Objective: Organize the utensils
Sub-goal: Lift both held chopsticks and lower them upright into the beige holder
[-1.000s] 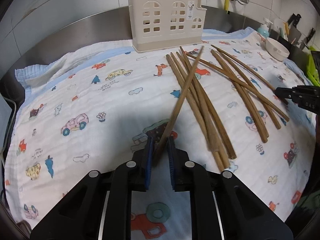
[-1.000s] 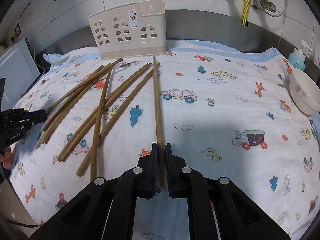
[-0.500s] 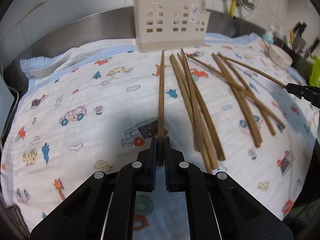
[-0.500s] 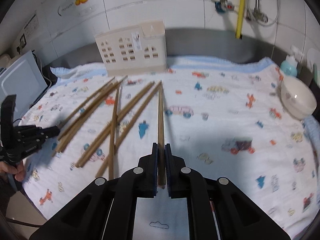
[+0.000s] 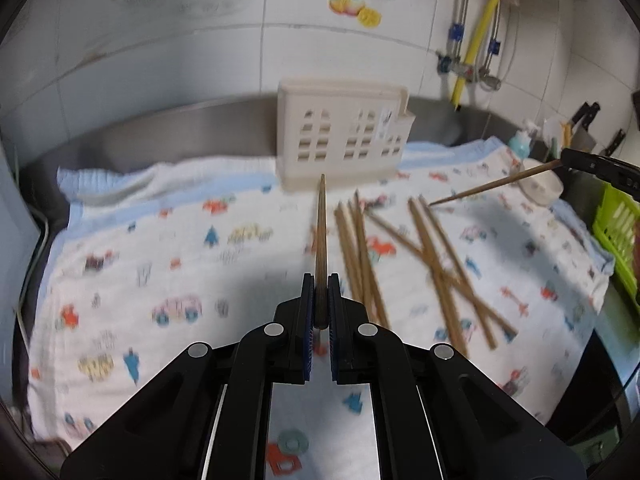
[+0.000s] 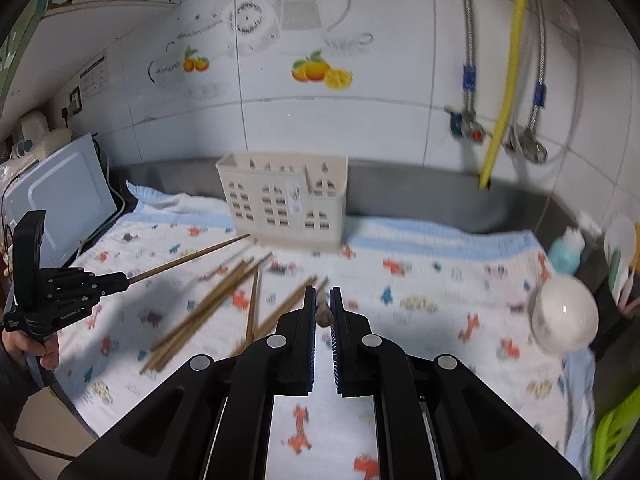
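Meanwhile each hand-held gripper, left (image 5: 319,304) and right (image 6: 322,308), clamps one chopstick (image 5: 320,240) before the beige holder (image 5: 342,142).

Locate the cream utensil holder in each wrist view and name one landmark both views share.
Left wrist view: the cream utensil holder stands upper centre, at the cloth's back edge, just beyond the tip of the chopstick held by the left gripper.
Right wrist view: holder sits centre, slightly left.
Shared landmark: the yellow hose on the tiled wall, right of the holder.
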Motion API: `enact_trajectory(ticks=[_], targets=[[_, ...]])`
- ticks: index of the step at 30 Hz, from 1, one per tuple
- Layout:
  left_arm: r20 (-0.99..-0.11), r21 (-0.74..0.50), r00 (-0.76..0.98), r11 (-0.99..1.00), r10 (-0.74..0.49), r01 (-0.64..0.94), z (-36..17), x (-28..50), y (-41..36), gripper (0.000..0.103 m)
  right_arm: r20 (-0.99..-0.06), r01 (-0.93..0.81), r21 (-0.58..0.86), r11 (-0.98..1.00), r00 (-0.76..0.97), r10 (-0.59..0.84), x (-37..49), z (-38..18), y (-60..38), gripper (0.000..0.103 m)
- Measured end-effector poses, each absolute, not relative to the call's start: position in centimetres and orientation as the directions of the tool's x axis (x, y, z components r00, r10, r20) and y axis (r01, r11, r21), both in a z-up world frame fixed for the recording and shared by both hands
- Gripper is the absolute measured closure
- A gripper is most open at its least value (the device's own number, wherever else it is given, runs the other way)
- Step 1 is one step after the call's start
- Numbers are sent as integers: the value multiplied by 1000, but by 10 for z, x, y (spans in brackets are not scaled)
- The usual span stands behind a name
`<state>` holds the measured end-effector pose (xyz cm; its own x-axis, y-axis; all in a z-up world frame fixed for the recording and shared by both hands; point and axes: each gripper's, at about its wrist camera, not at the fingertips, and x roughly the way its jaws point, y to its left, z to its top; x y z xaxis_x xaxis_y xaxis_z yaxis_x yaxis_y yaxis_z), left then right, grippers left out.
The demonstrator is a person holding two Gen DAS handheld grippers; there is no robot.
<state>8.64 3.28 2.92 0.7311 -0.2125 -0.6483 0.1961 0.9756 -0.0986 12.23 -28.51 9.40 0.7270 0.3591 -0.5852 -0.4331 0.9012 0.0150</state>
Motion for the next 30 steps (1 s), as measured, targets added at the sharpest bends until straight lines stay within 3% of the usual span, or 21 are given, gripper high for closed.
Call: enact_trajectory(ticks=[14, 23, 30], targets=[[-587, -55, 777, 969, -227, 242, 115, 146, 24, 98, -535, -486, -21, 874, 744, 401, 192, 206, -262, 96], [-475, -4, 848, 965, -234, 264, 189, 161, 8, 98, -645, -496, -26, 868, 672, 365, 257, 187, -228, 96], [-347, 46, 912, 967, -221, 251, 253, 164, -6, 98, -678, -484, -22, 875, 651, 342, 281, 162, -218, 96]])
